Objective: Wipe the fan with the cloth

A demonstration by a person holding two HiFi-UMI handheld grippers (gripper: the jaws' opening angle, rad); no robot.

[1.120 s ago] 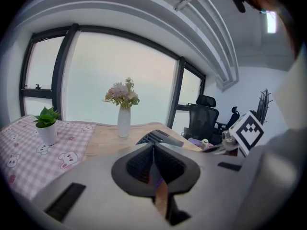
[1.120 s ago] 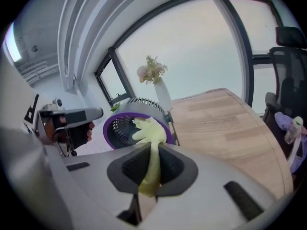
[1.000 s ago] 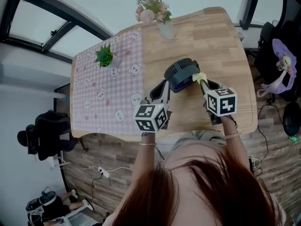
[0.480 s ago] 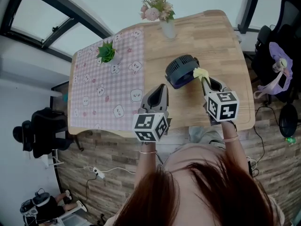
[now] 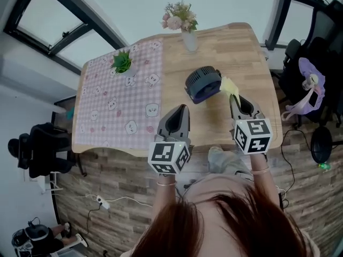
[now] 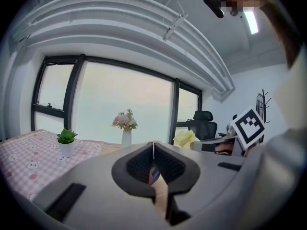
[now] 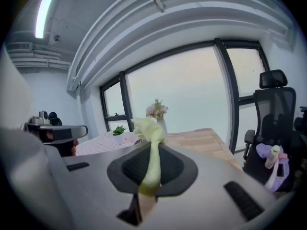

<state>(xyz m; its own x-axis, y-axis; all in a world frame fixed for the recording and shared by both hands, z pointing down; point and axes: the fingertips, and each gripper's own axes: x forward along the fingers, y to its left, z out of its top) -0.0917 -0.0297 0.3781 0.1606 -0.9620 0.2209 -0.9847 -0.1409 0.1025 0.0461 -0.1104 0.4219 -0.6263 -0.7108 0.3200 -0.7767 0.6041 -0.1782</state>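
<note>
Head view overhead; gripper views share the flowers [image 6: 124, 121].

No word, number or brand can be read anywhere. The left cube [image 5: 166, 157], on the left hand-held gripper [image 5: 183, 107], and the right cube [image 5: 252, 136], on the right hand-held gripper [image 5: 233, 97], carry only black-and-white square marker patterns, with no letters or digits. The pink checked tablecloth [image 5: 104, 116] on the worktop [image 5: 241, 52] bears small animal-face prints, with no writing that can be made out.
</note>
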